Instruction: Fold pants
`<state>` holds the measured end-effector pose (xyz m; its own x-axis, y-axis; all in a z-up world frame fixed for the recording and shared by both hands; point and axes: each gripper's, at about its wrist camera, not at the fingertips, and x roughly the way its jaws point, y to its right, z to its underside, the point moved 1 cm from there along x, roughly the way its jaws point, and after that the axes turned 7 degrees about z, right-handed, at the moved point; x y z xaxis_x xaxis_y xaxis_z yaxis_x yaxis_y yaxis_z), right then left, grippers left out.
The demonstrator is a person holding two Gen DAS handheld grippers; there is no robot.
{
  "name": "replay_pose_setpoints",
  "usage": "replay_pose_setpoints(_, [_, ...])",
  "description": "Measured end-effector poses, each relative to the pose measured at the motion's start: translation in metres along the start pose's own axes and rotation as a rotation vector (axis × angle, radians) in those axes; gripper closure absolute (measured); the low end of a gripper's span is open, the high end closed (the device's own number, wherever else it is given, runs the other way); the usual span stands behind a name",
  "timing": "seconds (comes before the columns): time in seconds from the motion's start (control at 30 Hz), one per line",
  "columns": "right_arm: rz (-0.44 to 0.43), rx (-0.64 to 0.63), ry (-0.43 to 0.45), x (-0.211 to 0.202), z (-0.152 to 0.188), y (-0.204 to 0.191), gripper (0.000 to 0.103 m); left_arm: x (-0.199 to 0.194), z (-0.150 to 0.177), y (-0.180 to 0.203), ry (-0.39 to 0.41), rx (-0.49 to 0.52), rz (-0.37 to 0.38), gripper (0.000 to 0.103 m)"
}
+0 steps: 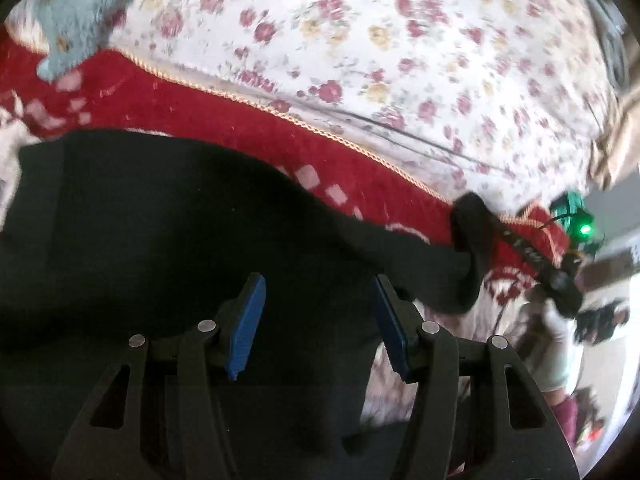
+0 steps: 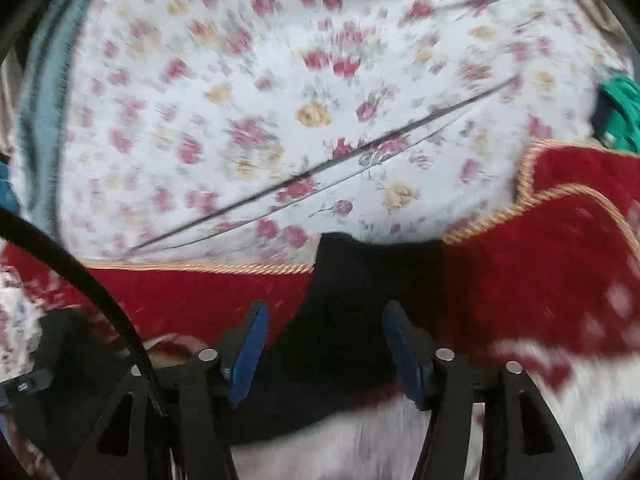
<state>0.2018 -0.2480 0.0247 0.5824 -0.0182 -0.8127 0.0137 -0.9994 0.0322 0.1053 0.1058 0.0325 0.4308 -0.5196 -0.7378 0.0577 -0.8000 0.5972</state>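
Note:
Black pants [image 1: 160, 232] lie spread on a red and white blanket [image 1: 224, 120]. In the left wrist view my left gripper [image 1: 318, 316] is open just above the dark cloth, its blue pads [image 1: 248, 320] apart with nothing between them. One end of the pants [image 1: 472, 232] is bunched at the right, where the other gripper [image 1: 560, 280] shows. In the right wrist view my right gripper [image 2: 324, 344] is open over a narrow strip of the pants [image 2: 344, 300]; the cloth lies between the pads, which do not press on it.
A floral white sheet [image 1: 360, 40] covers the bed beyond the gold-trimmed blanket edge [image 2: 200, 267]. A blue-grey cloth [image 1: 76, 12] lies at the far left. A green item [image 2: 622, 116] sits at the right edge. A black cable [image 2: 80, 272] crosses the left of the right wrist view.

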Motion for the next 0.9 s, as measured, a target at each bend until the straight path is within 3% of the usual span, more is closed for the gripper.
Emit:
replay_pose_setpoints(0.23, [0.124, -0.029, -0.115, 0.071, -0.012, -0.01, 0.045, 0.026, -0.024, -0.005, 0.012, -0.074, -0.05, 0.048])
replay_pose_setpoints(0.37, [0.107, -0.043, -0.086, 0.081, -0.011, -0.013, 0.03, 0.039, -0.031, -0.004, 0.019, -0.102, -0.066, 0.048])
replay_pose_setpoints(0.43, [0.114, -0.067, -0.058, 0.08, -0.011, -0.016, 0.032, 0.046, -0.033, -0.002, 0.025, -0.107, -0.084, 0.048])
replay_pose_setpoints(0.5, [0.126, -0.081, -0.026, 0.078, -0.009, -0.014, 0.046, 0.052, -0.037, -0.002, 0.032, -0.119, -0.102, 0.048])
replay_pose_setpoints(0.6, [0.058, -0.044, -0.009, 0.071, -0.008, 0.003, 0.073, 0.061, -0.043, 0.0, 0.034, -0.118, -0.141, 0.051])
replay_pose_setpoints(0.63, [0.024, -0.033, -0.006, 0.068, -0.009, 0.008, 0.092, 0.064, -0.044, 0.003, 0.033, -0.097, -0.19, 0.075])
replay_pose_setpoints(0.67, [-0.004, -0.006, -0.002, 0.063, -0.008, 0.016, 0.093, 0.068, -0.045, 0.005, 0.027, -0.063, -0.269, 0.088])
replay_pose_setpoints(0.9, [-0.216, 0.182, 0.073, 0.008, 0.012, 0.068, 0.094, 0.049, -0.034, 0.004, 0.071, -0.004, -0.223, 0.095])
